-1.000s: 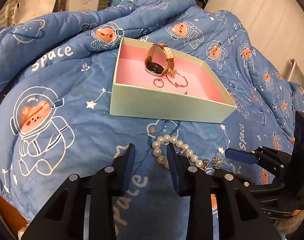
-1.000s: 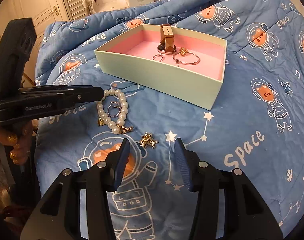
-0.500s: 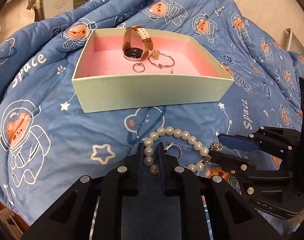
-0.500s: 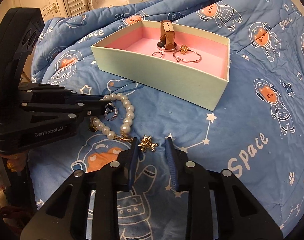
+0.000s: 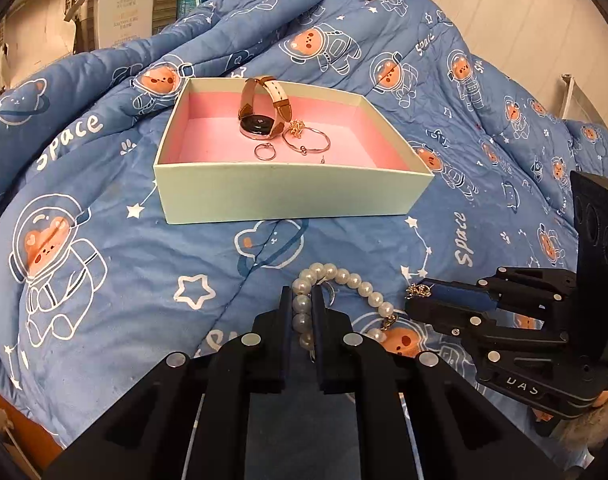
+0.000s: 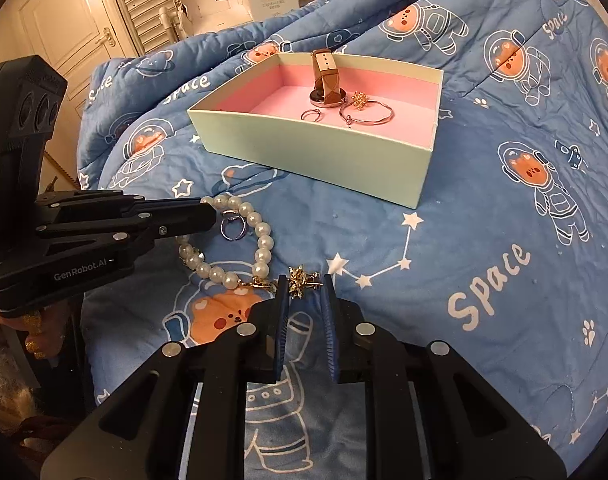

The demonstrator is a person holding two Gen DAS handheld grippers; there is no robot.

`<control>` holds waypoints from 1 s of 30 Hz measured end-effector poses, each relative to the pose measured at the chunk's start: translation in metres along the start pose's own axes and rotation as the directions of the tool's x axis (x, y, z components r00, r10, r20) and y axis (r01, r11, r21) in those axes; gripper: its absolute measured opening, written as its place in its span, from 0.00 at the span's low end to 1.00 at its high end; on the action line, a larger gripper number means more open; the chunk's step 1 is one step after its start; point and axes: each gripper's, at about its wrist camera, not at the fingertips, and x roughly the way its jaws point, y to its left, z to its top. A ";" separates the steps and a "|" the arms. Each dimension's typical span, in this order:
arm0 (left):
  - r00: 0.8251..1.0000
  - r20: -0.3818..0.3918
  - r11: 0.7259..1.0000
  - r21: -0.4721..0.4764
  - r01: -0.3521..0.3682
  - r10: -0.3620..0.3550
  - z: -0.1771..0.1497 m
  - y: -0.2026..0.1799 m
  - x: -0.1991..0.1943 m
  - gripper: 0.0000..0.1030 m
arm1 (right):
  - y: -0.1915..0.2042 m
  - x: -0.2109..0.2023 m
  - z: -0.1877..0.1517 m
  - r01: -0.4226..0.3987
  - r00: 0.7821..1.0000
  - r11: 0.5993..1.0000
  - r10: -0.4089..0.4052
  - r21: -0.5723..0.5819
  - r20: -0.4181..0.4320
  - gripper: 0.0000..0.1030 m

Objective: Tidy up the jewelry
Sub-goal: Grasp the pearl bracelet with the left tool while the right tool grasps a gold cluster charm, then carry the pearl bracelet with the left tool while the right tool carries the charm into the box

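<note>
A pale green box with a pink inside (image 5: 288,196) (image 6: 315,152) sits on the blue quilt. It holds a watch (image 5: 260,120) (image 6: 325,80), a small ring (image 5: 264,151), a hoop bangle (image 5: 307,141) and a gold charm (image 5: 296,128). A pearl bracelet (image 5: 355,280) (image 6: 260,240) lies in front of the box, with a silver ring (image 6: 232,226) inside its loop. My left gripper (image 5: 302,304) is shut on the bracelet's pearls. My right gripper (image 6: 305,284) has its jaws narrowly apart around a gold earring (image 6: 300,276), close to touching it.
The blue space-print quilt (image 5: 104,240) covers the whole bed and rises in folds behind the box. Cartons and a shuttered door (image 6: 144,4) stand beyond the bed. The left gripper's body (image 6: 64,232) fills the left of the right wrist view.
My left gripper has closed on the pearl bracelet. My right gripper has moved forward to the gold earring and narrowed its jaws around it.
</note>
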 end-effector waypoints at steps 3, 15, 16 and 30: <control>1.000 0.024 1.000 0.003 0.017 -0.017 0.003 -0.005 -0.011 0.09 | 0.000 -0.008 0.001 -0.015 1.000 1.000 0.015 0.011 0.010 0.16; 0.988 0.117 0.993 0.071 0.092 -0.100 0.028 -0.037 -0.057 0.09 | 0.009 -0.041 0.017 -0.069 0.996 0.997 0.070 -0.018 0.049 0.16; 0.988 0.121 0.993 0.079 0.090 -0.100 0.030 -0.039 -0.059 0.09 | 0.010 -0.043 0.019 -0.073 0.996 0.997 0.074 -0.023 0.053 0.16; 0.985 0.160 0.994 0.104 0.042 -0.058 0.079 -0.021 -0.064 0.09 | 0.020 -0.055 0.060 -0.050 0.993 0.990 0.064 -0.129 0.102 0.16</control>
